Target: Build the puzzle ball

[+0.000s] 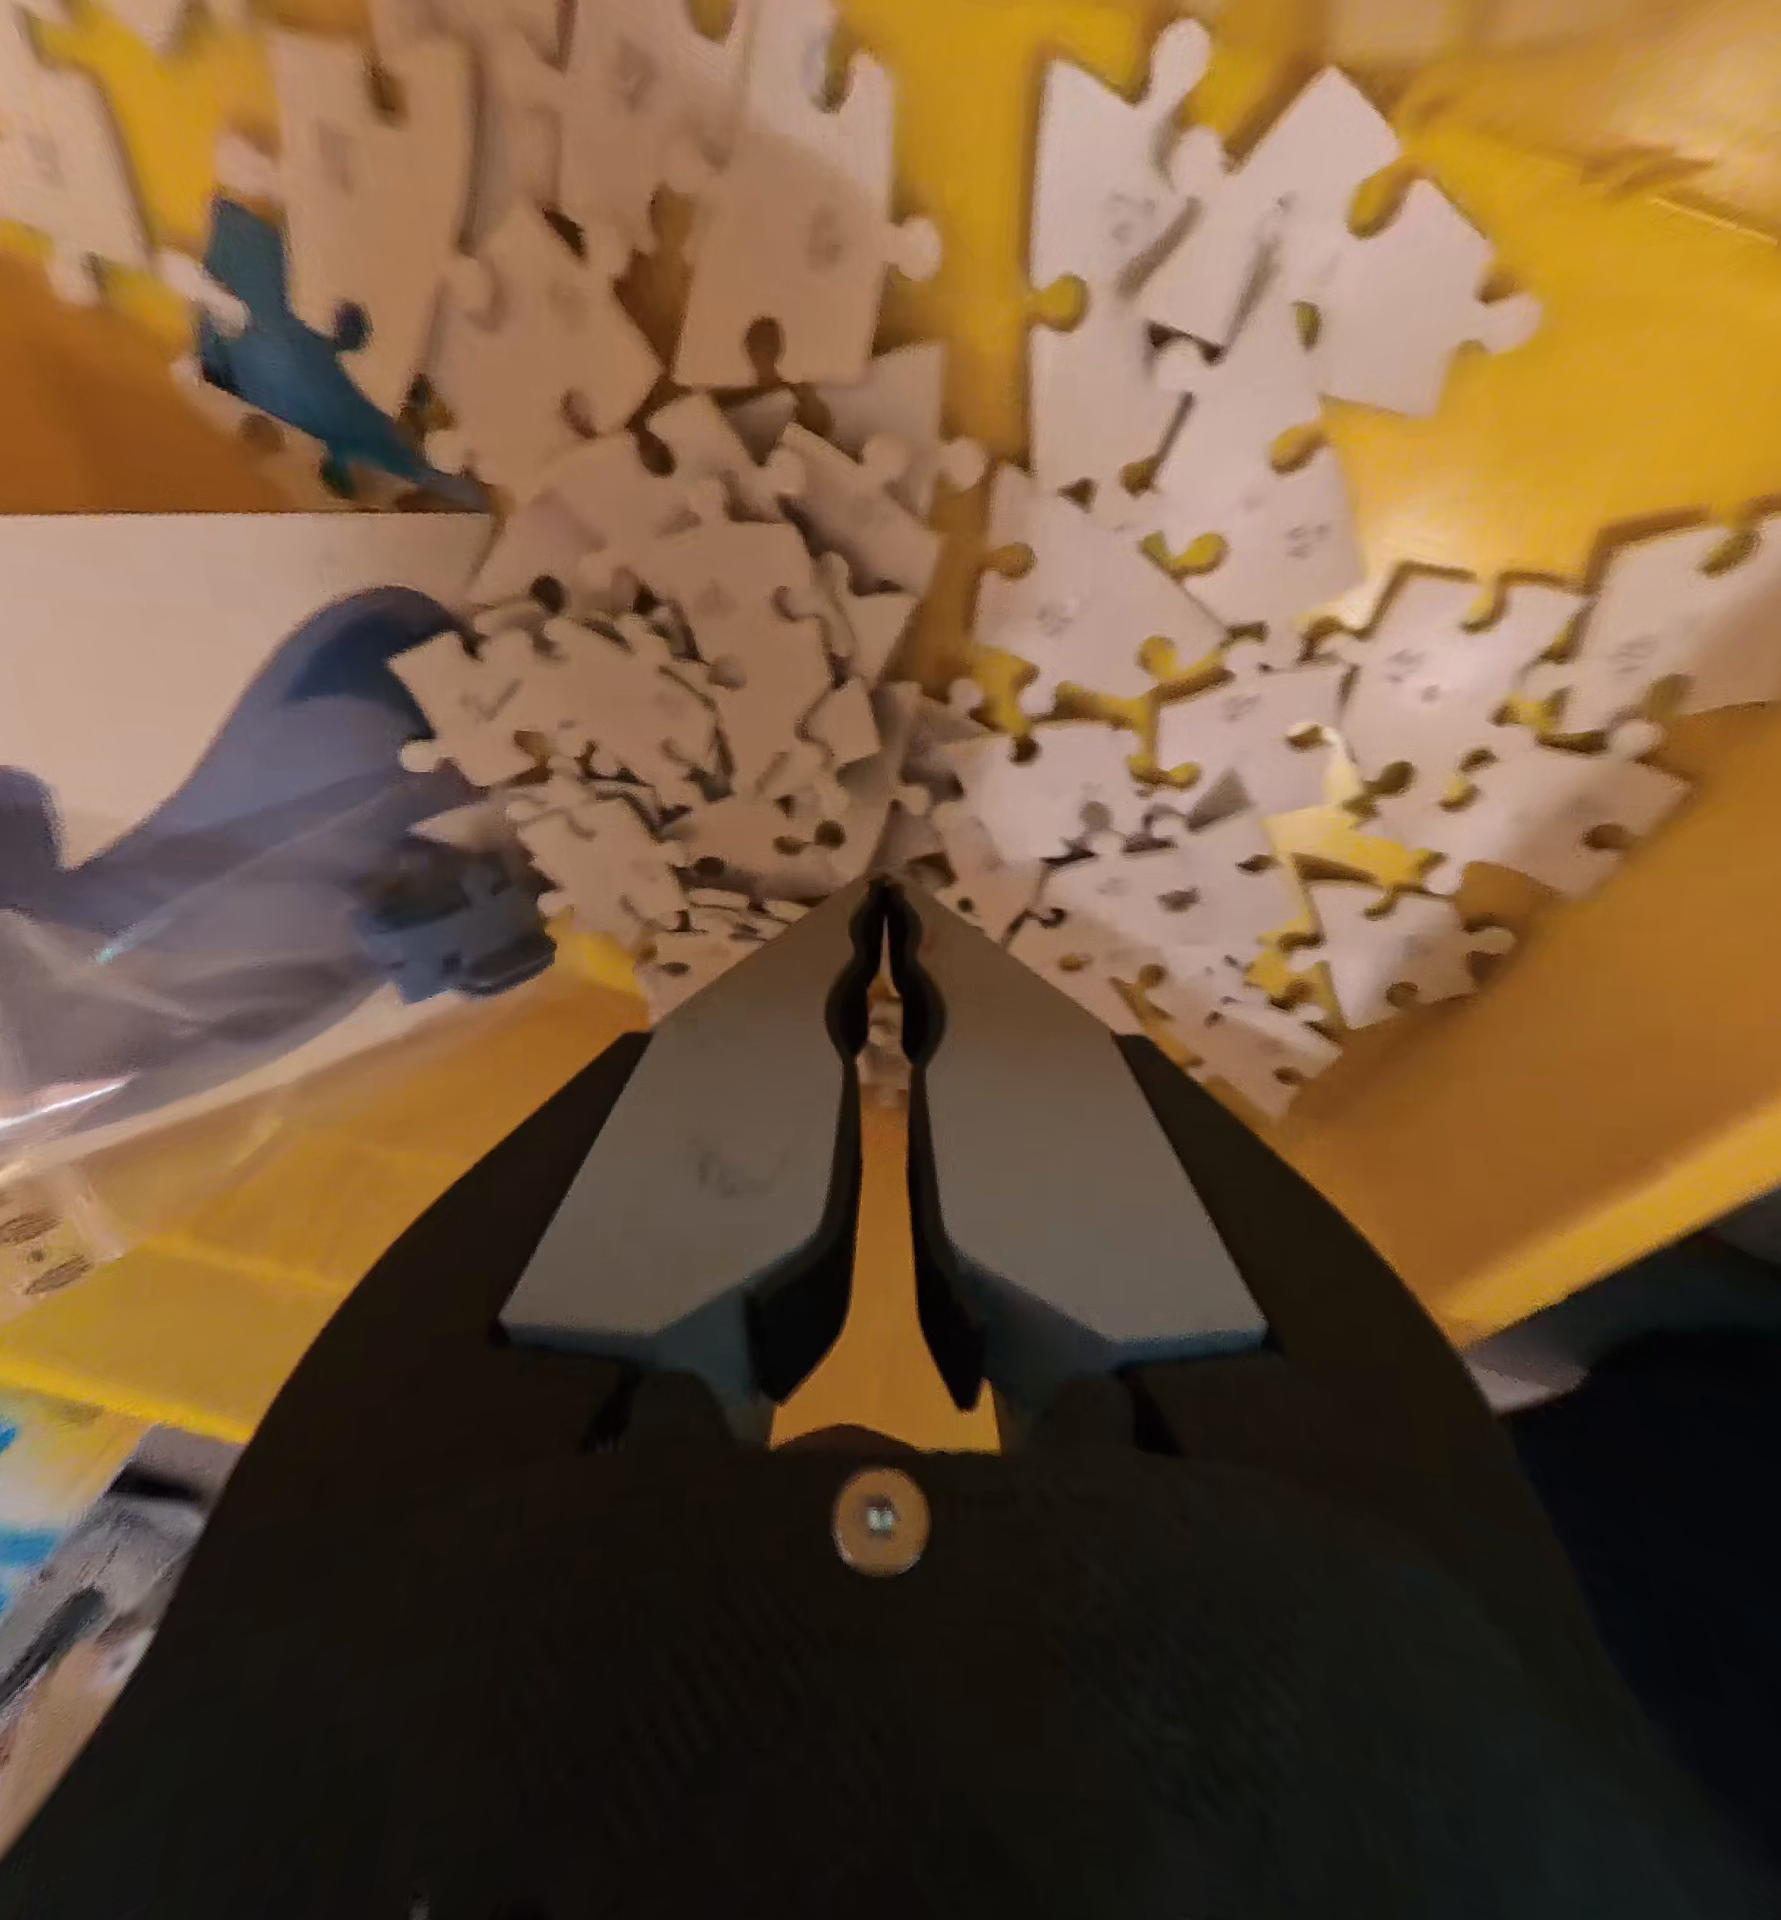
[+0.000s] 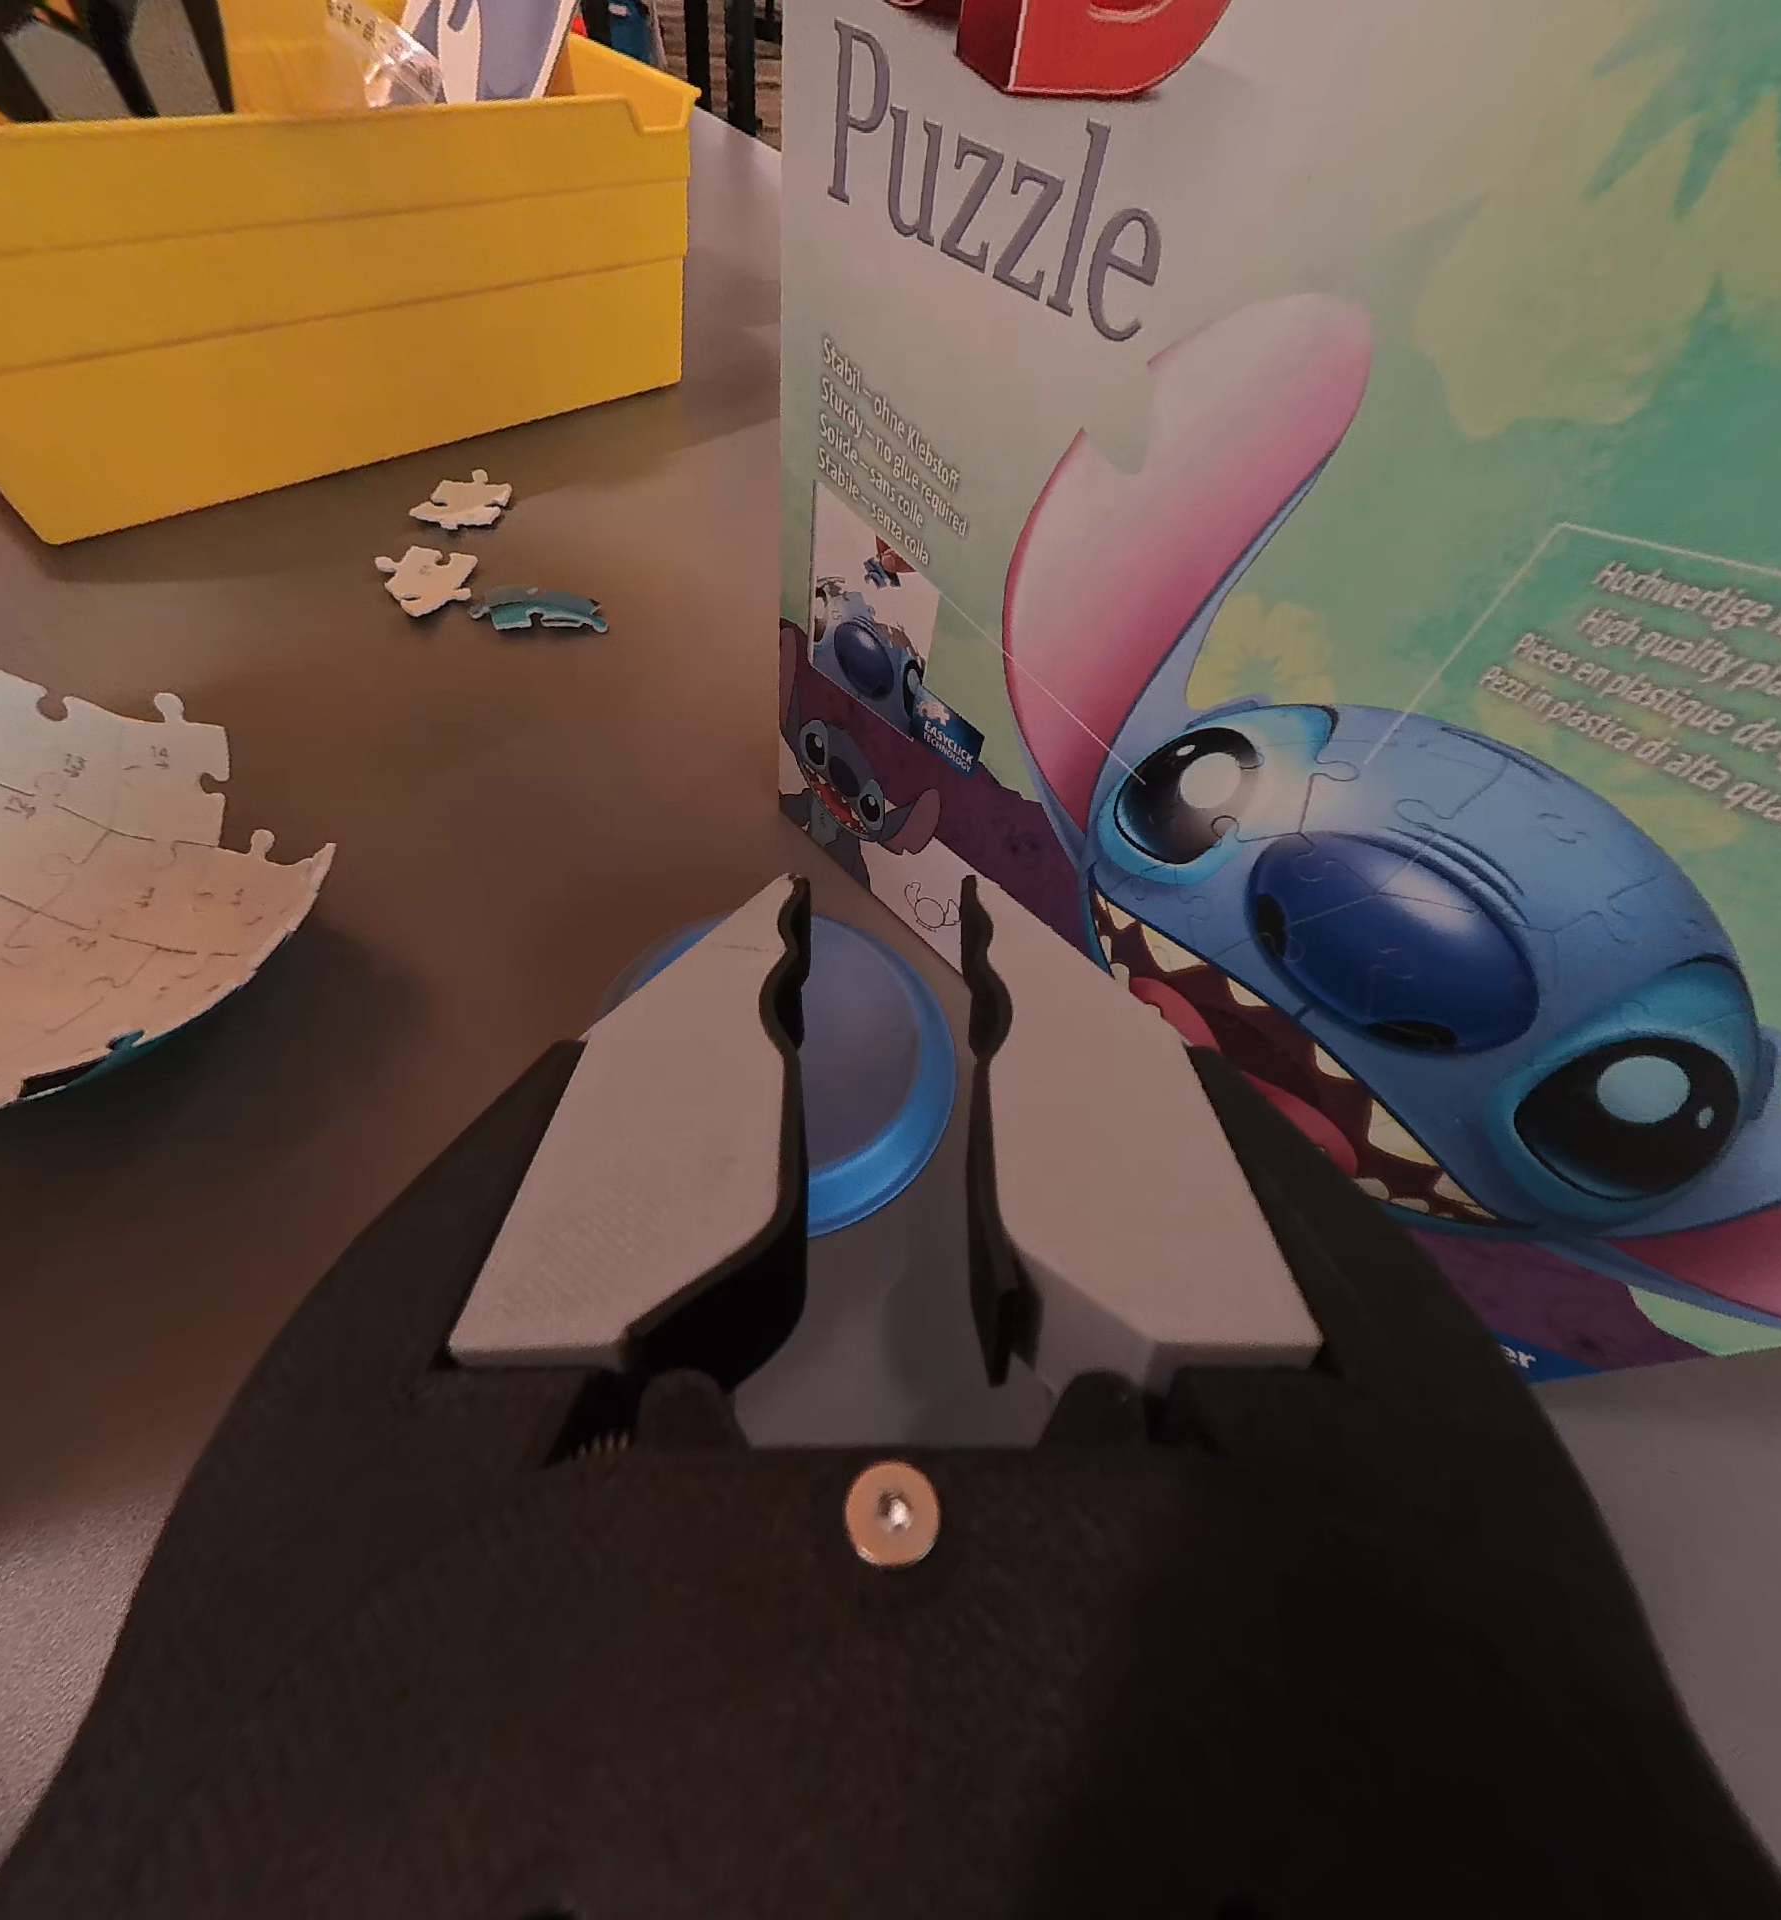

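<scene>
In the left wrist view my left gripper (image 1: 884, 914) is inside the yellow bin (image 1: 1551, 1122), with its tips at a heap of white, face-down puzzle pieces (image 1: 720, 665). Its jaws are pressed together, and a small white piece (image 1: 875, 1055) shows in the slit between them. The view is blurred by motion. In the right wrist view my right gripper (image 2: 881, 904) is open and empty, just above a round blue stand (image 2: 870, 1091) on the table. The part-built ball, a curved white shell (image 2: 86, 935), lies open side up at the left.
Three loose pieces (image 2: 427, 580) lie on the grey table (image 2: 553, 790) in front of the yellow bin (image 2: 294, 291). The upright puzzle box (image 2: 1281, 623) stands close behind the blue stand. A blue plastic part (image 1: 262, 831) and a clear bag (image 1: 24, 1174) lie in the bin. One gripper's finger ends stand about 45 cm off the other's.
</scene>
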A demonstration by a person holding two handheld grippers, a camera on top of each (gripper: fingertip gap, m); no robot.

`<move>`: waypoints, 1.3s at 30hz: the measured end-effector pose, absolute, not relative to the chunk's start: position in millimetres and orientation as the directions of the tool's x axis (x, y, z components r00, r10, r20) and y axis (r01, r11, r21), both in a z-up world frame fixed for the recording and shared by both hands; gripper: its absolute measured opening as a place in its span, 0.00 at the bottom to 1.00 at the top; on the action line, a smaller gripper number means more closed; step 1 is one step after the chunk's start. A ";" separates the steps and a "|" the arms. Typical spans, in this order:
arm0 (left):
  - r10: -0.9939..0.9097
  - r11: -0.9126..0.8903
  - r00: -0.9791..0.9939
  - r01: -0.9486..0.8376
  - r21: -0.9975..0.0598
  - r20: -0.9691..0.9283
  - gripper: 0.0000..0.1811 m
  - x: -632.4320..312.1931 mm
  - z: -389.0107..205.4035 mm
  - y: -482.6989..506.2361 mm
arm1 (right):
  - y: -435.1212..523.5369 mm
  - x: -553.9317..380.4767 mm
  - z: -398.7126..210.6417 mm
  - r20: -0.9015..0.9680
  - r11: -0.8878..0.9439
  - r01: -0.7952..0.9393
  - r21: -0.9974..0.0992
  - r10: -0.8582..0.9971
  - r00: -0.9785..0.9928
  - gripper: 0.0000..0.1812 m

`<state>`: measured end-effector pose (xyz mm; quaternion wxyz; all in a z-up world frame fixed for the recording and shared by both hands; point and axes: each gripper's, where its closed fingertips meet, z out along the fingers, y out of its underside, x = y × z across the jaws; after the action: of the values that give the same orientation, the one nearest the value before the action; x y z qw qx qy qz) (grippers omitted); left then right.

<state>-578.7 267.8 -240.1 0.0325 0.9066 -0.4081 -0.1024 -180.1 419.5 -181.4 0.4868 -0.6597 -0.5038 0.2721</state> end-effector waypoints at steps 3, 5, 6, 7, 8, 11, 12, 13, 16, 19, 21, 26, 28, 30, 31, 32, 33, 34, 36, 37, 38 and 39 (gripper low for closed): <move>-0.776 -0.629 0.620 -0.775 0.068 -0.111 0.00 -564.3 -235.3 265.4 | 419.5 -179.8 -180.8 0.132 -0.017 0.398 -0.917 0.929 0.345 0.14; -0.802 -0.595 0.592 -0.804 0.012 -0.075 0.00 -551.0 -226.6 260.0 | 419.7 -179.7 -181.1 0.131 -0.019 0.398 -0.917 0.930 0.345 0.14; -0.816 -0.577 0.577 -0.816 -0.008 -0.026 0.00 -543.3 -224.4 251.8 | 419.6 -179.8 -181.5 0.129 -0.020 0.399 -0.917 0.930 0.344 0.14; -0.827 -0.562 0.562 -0.827 -0.009 0.017 0.00 -538.7 -224.2 242.8 | 419.6 -180.0 -181.8 0.129 -0.021 0.400 -0.916 0.930 0.344 0.14; -0.832 -0.553 0.552 -0.833 0.004 0.045 0.02 -537.2 -226.1 235.6 | 419.6 -180.2 -181.9 0.129 -0.020 0.400 -0.916 0.930 0.343 0.14; -0.819 -0.561 0.570 -0.820 0.115 0.069 0.04 -549.3 -239.6 225.8 | 419.1 -180.6 -182.4 0.130 -0.021 0.403 -0.915 0.931 0.342 0.14; -0.806 -0.578 0.590 -0.804 0.143 0.058 0.00 -555.7 -242.1 227.7 | 418.9 -180.5 -182.2 0.131 -0.019 0.402 -0.915 0.930 0.342 0.14; -0.787 -0.603 0.615 -0.785 0.141 0.053 0.00 -558.7 -242.5 231.0 | 418.8 -180.3 -181.8 0.133 -0.017 0.402 -0.916 0.930 0.343 0.14; -0.755 -0.639 0.651 -0.757 0.138 0.076 0.01 -562.9 -242.6 230.2 | 418.6 -180.1 -181.1 0.130 -0.019 0.397 -0.917 0.930 0.344 0.14; -0.769 -0.626 0.638 -0.767 0.142 0.054 0.00 -566.1 -242.9 231.1 | 418.7 -180.7 -182.8 0.128 -0.022 0.403 -0.915 0.931 0.341 0.14; -0.771 -0.624 0.635 -0.768 0.144 0.043 0.00 -567.5 -243.0 232.3 | 418.6 -181.1 -183.8 0.129 -0.022 0.406 -0.913 0.932 0.340 0.14; -0.767 -0.629 0.640 -0.764 0.146 0.042 0.00 -570.0 -242.2 231.5 | 419.0 -180.6 -183.1 0.127 -0.023 0.403 -0.915 0.931 0.341 0.14; -0.764 -0.635 0.644 -0.761 0.134 0.039 0.01 -571.0 -239.8 231.1 | 418.9 -180.5 -182.8 0.127 -0.022 0.403 -0.915 0.931 0.341 0.14; -0.753 -0.648 0.657 -0.750 0.129 0.035 0.01 -574.0 -237.6 230.4 | 418.7 -180.6 -182.9 0.128 -0.022 0.403 -0.915 0.932 0.340 0.14; -0.748 -0.655 0.663 -0.744 0.132 0.033 0.01 -575.6 -237.7 230.1 | 418.6 -180.8 -182.9 0.128 -0.021 0.404 -0.915 0.932 0.339 0.14; -0.742 -0.658 0.669 -0.740 0.138 0.049 0.01 -574.7 -238.8 227.9 | 418.5 -180.8 -183.1 0.128 -0.021 0.404 -0.914 0.932 0.339 0.14; -0.739 -0.657 0.670 -0.739 0.150 0.070 0.00 -573.1 -241.0 225.2 | 418.3 -180.9 -183.2 0.128 -0.021 0.405 -0.914 0.932 0.338 0.14; -0.741 -0.650 0.667 -0.741 0.166 0.075 0.00 -572.8 -243.0 223.9 | 418.2 -180.9 -183.2 0.130 -0.020 0.406 -0.914 0.932 0.338 0.14; -0.749 -0.642 0.657 -0.751 0.157 0.079 0.00 -568.1 -242.8 225.3 | 418.3 -180.7 -182.6 0.132 -0.018 0.406 -0.914 0.931 0.340 0.14; -0.755 -0.635 0.650 -0.757 0.153 0.087 0.00 -565.0 -242.8 224.6 | 418.4 -180.5 -182.3 0.132 -0.018 0.404 -0.914 0.931 0.341 0.14; -0.760 -0.628 0.643 -0.764 0.150 0.093 0.00 -562.6 -243.0 223.9 | 418.6 -180.2 -182.0 0.132 -0.019 0.403 -0.915 0.930 0.342 0.14; -0.762 -0.622 0.638 -0.769 0.149 0.108 0.00 -558.9 -243.0 222.0 | 418.8 -180.1 -181.9 0.131 -0.020 0.402 -0.915 0.930 0.343 0.14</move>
<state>-558.9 222.0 -243.0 0.0906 0.9004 -0.4251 0.0172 -180.1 418.8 -181.9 0.4855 -0.6601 -0.5045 0.2721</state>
